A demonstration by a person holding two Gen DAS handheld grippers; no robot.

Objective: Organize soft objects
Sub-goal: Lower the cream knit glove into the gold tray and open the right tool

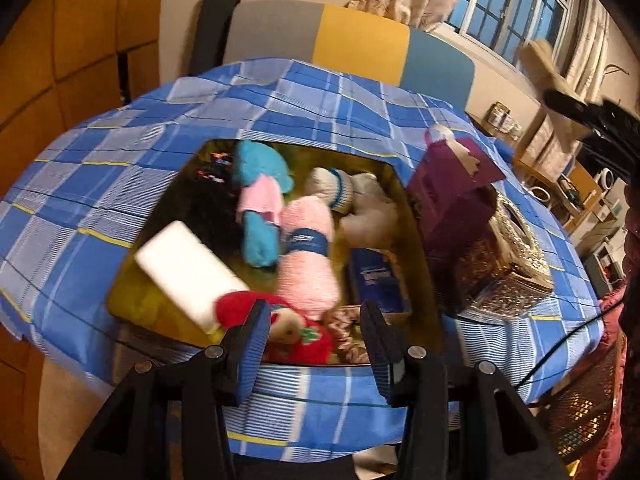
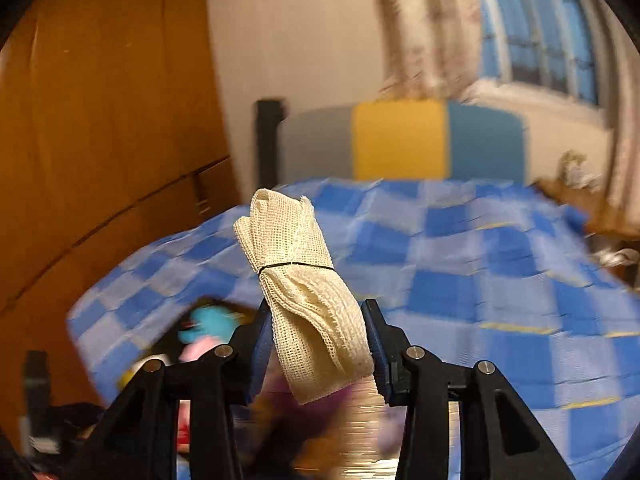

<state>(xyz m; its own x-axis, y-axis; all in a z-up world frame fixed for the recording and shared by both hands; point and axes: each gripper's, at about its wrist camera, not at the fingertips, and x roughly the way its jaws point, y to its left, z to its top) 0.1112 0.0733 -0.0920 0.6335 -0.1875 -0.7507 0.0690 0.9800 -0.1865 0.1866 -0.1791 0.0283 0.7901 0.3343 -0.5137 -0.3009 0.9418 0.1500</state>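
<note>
A gold tray (image 1: 138, 302) sunk into the blue plaid table (image 1: 100, 184) holds several soft things: a blue and pink doll (image 1: 260, 208), a pink plush roll (image 1: 306, 256) with a blue band, a white sponge (image 1: 188, 272), a red doll (image 1: 298, 330) and a grey plush (image 1: 370, 216). My left gripper (image 1: 316, 320) hovers open over the tray's near edge, with the red doll below its gap and untouched. My right gripper (image 2: 316, 320) is shut on a cream mesh cloth roll (image 2: 296, 256) tied with a black band, raised above the table. The left wrist view shows that roll (image 1: 538, 62) at the upper right.
A purple box (image 1: 452, 192) and a shiny patterned tissue box (image 1: 512, 264) stand right of the tray. A blue packet (image 1: 378, 280) lies in the tray. A grey, yellow and blue chair back (image 1: 360, 40) is behind the table; wooden panels on the left, cluttered shelves on the right.
</note>
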